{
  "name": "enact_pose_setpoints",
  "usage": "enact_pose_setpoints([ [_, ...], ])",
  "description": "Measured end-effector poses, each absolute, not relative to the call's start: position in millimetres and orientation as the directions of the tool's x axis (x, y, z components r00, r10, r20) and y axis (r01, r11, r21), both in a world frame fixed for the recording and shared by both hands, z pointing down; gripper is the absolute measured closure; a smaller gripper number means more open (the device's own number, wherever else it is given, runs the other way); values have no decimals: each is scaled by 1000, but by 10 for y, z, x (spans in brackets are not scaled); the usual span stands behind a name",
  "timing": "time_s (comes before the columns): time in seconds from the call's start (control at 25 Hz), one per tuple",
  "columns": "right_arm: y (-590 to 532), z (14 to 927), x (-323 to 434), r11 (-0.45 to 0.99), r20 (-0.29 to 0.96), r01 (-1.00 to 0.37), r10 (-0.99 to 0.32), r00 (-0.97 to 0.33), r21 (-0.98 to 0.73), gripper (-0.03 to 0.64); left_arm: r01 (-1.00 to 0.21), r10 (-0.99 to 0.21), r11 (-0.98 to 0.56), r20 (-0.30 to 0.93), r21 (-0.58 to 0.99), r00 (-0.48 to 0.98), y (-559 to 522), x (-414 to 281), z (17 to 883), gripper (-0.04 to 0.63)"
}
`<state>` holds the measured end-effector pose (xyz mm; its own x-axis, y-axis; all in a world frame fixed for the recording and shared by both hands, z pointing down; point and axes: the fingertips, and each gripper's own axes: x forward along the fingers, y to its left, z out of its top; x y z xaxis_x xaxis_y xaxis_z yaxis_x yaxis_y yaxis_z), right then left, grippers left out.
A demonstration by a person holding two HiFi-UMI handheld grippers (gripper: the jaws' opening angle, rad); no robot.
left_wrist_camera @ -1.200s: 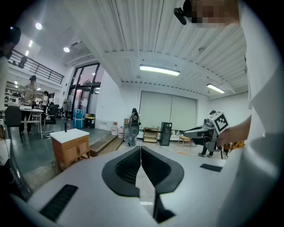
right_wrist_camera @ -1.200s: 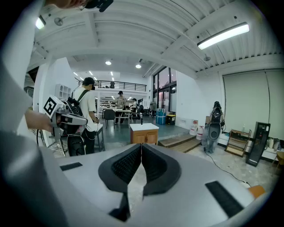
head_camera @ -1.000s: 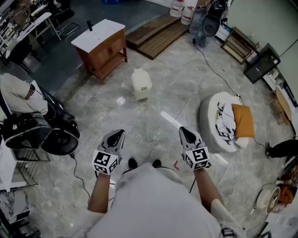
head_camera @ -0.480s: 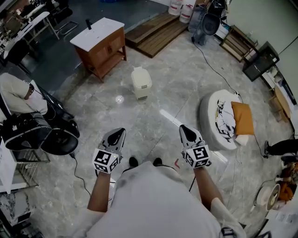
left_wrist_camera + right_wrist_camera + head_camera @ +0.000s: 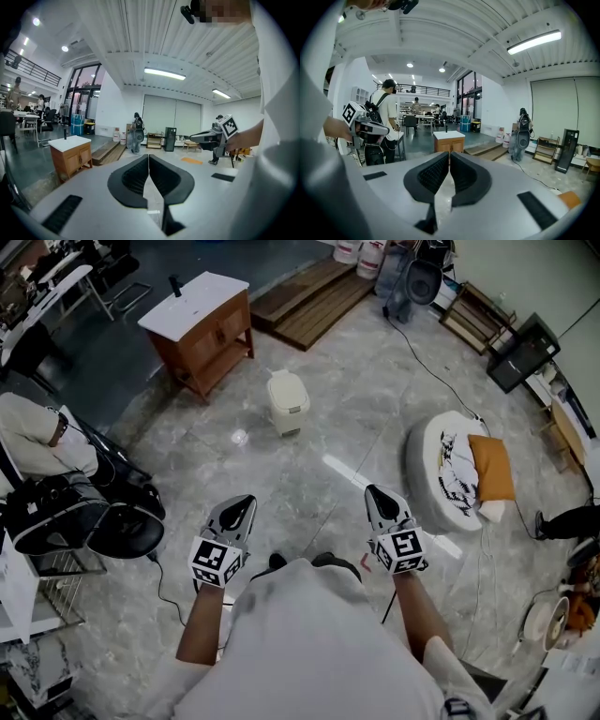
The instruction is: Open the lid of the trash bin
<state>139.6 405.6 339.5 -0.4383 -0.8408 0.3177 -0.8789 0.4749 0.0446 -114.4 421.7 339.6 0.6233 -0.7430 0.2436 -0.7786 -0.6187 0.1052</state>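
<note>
The trash bin [image 5: 288, 402] is a small cream bin with its lid down, standing on the marble floor some way ahead of me. It does not show in either gripper view. My left gripper [image 5: 242, 505] is held at waist height, well short of the bin, jaws shut on nothing; in its own view the left gripper [image 5: 149, 158] points across the room. My right gripper [image 5: 376, 497] hangs level with it to the right, also shut and empty. The right gripper [image 5: 449, 156] looks toward the wooden cabinet.
A wooden cabinet [image 5: 202, 326] with a white top stands left of the bin, a wooden platform [image 5: 314, 298] behind it. A round white cushion bed [image 5: 448, 476] lies at the right. A seated person [image 5: 36, 432] and black bags [image 5: 89, 518] are at the left. A cable [image 5: 427, 381] crosses the floor.
The head view has shifted slightly as the person steps forward a little. Both grippers stay shut and side by side.
</note>
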Motion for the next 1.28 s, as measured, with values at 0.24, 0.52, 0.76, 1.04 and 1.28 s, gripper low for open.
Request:
enact_pose_setpoints([
  [0.24,4069,3448,1272,459,326,-887,-846,-423,41,583,-767,-726,-634,263,101,635,4190,-1280,3491,577],
  [0.52,3885,3485,1276,469,342,-883,-836,-430,37,583,-769,-728,-629,265,110,633,4034,-1265,3510,577],
  [0.76,3523,3549,1345,495,357,-868,-817,-453,33,583,-784,-741,-608,267,122,616,3732,-1159,3531,577],
  [1.04,2977,3641,1463,529,371,-848,-791,-487,15,583,-796,-749,-593,276,124,602,3286,-966,3578,577],
  [1.28,2526,3730,1652,565,388,-825,-762,-518,7,583,-814,-764,-566,287,130,578,2903,-729,3634,577],
])
